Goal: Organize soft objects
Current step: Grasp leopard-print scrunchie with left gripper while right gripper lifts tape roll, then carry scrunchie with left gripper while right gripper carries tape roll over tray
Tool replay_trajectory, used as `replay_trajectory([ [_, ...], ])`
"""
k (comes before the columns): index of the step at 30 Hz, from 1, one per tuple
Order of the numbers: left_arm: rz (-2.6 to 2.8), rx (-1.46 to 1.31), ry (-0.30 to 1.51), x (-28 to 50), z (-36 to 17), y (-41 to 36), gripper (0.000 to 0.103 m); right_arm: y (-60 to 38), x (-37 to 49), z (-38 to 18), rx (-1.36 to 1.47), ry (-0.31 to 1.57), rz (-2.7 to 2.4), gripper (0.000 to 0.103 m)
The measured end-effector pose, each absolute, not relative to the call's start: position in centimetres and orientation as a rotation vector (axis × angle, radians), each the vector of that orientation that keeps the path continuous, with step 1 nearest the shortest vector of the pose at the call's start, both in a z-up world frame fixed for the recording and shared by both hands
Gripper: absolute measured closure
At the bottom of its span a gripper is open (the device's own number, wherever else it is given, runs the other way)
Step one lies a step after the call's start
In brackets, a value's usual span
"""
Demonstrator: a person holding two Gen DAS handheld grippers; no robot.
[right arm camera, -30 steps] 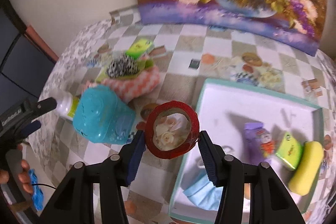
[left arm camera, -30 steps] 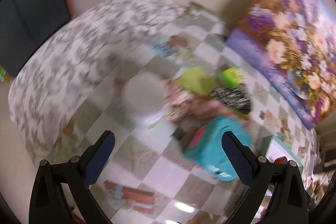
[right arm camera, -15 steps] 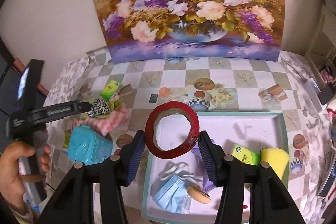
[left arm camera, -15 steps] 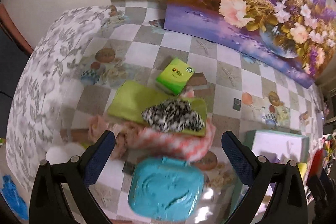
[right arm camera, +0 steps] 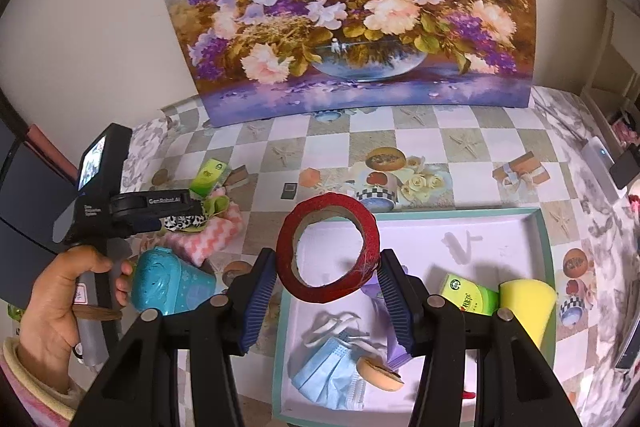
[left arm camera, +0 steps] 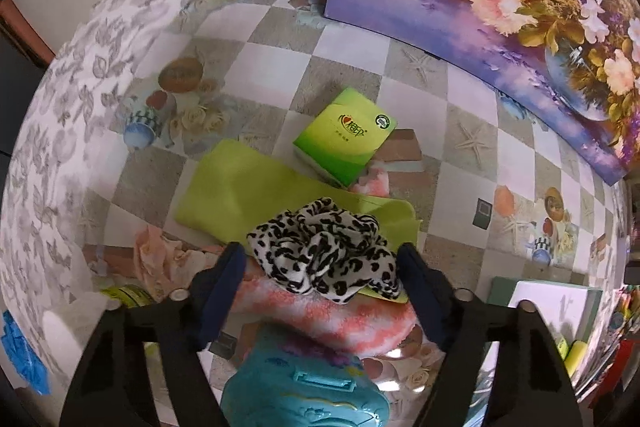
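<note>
Tongs in the left hand [left arm camera: 320, 267], half closed around a spotted scrunchie [left arm camera: 326, 251], should pinch its middle before lifting.

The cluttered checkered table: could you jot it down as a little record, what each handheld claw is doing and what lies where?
left gripper: jaws just closing around the leopard-print fabric scrunchie; pads not clearly pressing
right gripper: holds the red tape roll above the tray
white tray with teal rim: holds blue face mask, yellow sponge, green tissue pack
under scrunchie: lime green cloth, on pink-and-white towel
</note>
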State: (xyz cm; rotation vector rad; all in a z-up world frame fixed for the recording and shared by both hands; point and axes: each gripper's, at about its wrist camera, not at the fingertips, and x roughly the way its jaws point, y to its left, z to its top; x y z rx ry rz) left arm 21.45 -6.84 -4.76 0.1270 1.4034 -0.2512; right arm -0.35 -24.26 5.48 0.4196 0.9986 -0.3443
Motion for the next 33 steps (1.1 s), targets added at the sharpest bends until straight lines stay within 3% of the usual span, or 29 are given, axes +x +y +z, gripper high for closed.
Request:
replay_trajectory([
  [9, -0.274, 0.106, 1.374, 21.0, -4.1, -6.2, 0.066, -24.4, -0.6, 5.7, 0.422, 0.991, -0.355, 0.048],
  [22, -0.278, 0.032, 1.237, 19.1, 2.0, -4.7, 0.067, -25.5, -1.1, 4.3, 0.447, 1.026, -0.371, 0.048],
  [33, -0.548, 0.006, 1.184, 9.2, 3.2, -12.6, 0.067, -31.0, -4.2, 2.4, 0.525, 1.048, -0.511, 0.048],
])
